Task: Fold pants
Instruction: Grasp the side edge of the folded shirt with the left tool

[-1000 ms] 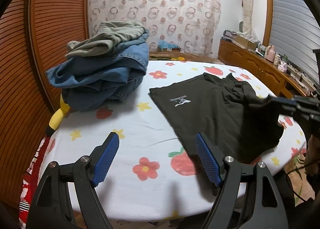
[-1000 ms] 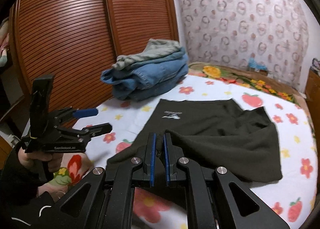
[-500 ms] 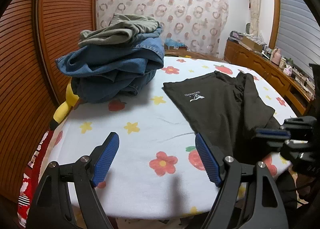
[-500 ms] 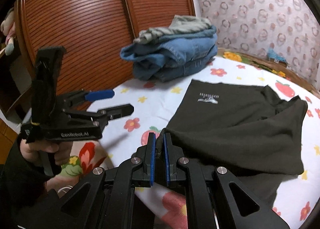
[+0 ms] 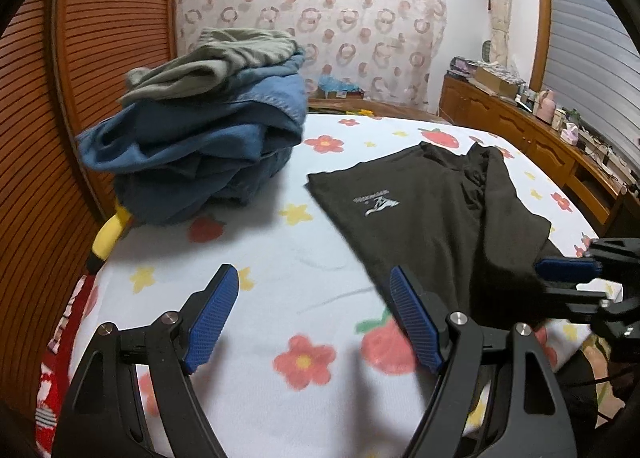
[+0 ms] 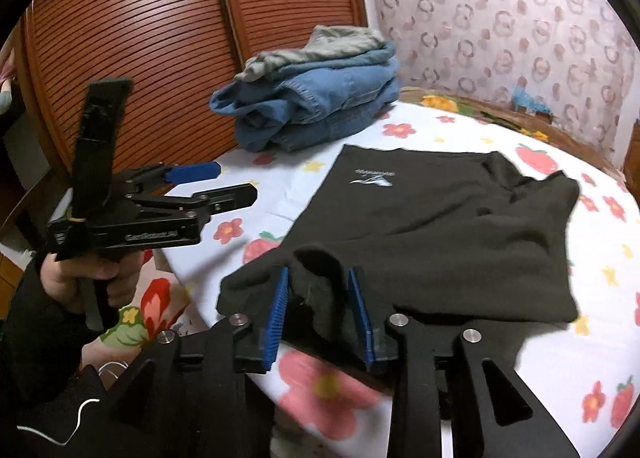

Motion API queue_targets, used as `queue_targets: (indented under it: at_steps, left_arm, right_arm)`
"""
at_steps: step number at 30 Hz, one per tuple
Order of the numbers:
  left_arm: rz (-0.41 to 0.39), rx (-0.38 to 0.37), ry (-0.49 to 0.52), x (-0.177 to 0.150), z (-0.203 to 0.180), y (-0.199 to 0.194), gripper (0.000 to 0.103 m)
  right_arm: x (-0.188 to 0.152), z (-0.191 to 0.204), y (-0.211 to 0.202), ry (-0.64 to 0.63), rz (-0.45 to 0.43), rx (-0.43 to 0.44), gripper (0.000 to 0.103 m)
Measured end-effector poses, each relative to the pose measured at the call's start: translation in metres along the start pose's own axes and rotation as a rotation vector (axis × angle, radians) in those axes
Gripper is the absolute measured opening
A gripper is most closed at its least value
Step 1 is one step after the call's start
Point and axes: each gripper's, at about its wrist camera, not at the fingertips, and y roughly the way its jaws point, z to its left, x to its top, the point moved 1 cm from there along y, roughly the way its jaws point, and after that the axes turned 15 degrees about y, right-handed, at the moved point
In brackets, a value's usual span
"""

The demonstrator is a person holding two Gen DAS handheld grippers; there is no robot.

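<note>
Black pants (image 6: 432,225) lie partly folded on the flower-and-strawberry bedsheet (image 5: 248,242), white logo up, near edge bunched at the front of the bed. Right gripper (image 6: 320,310): jaws have just been opening and now stand a little apart, with a fold of the pants' near edge between the blue pads (image 6: 277,314); the cloth sits loose in the gap, not visibly pinched. Left gripper (image 5: 314,314): jaws wide apart, nothing between them, hovering above bare sheet just left of the pants; in the right wrist view it is held in a hand (image 6: 86,278) with a dark sleeve, off the bed's near-left corner. Stack of folded jeans (image 5: 200,153) with a grey-green garment (image 5: 216,57) on top sits at the far left of the bed, apart from the pants.
</note>
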Motion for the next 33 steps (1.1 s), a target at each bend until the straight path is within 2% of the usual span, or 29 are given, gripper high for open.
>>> queue_targets:
  at_steps: [4,7,12,20,25,30,33]
  left_arm:
    - [0.007,-0.019,0.026,0.015,-0.002,0.018,0.079]
    - [0.021,-0.032,0.050,0.028,-0.002,0.033,0.073]
    - [0.069,-0.047,0.084,0.046,0.000,0.063,0.059]
    - [0.153,-0.051,0.121,0.067,0.007,0.105,0.049]
    - [0.191,-0.042,0.127,0.071,0.009,0.122,0.044]
    - [0.199,-0.038,0.139,0.076,0.012,0.129,0.044]
    - [0.190,-0.061,0.149,0.078,0.011,0.130,0.031]
  right_arm:
    - [0.007,-0.010,-0.019,0.017,-0.044,-0.031,0.041]
    - [0.013,-0.020,-0.030,0.030,-0.075,-0.061,0.048]
    - [0.023,-0.043,-0.036,0.066,-0.119,-0.111,0.053]
    - [0.045,-0.075,-0.009,0.136,-0.070,-0.187,0.054]
    - [0.057,-0.076,0.010,0.142,-0.033,-0.187,0.054]
    - [0.061,-0.082,0.018,0.147,-0.025,-0.157,0.054]
    - [0.062,-0.086,0.021,0.152,-0.024,-0.146,0.054]
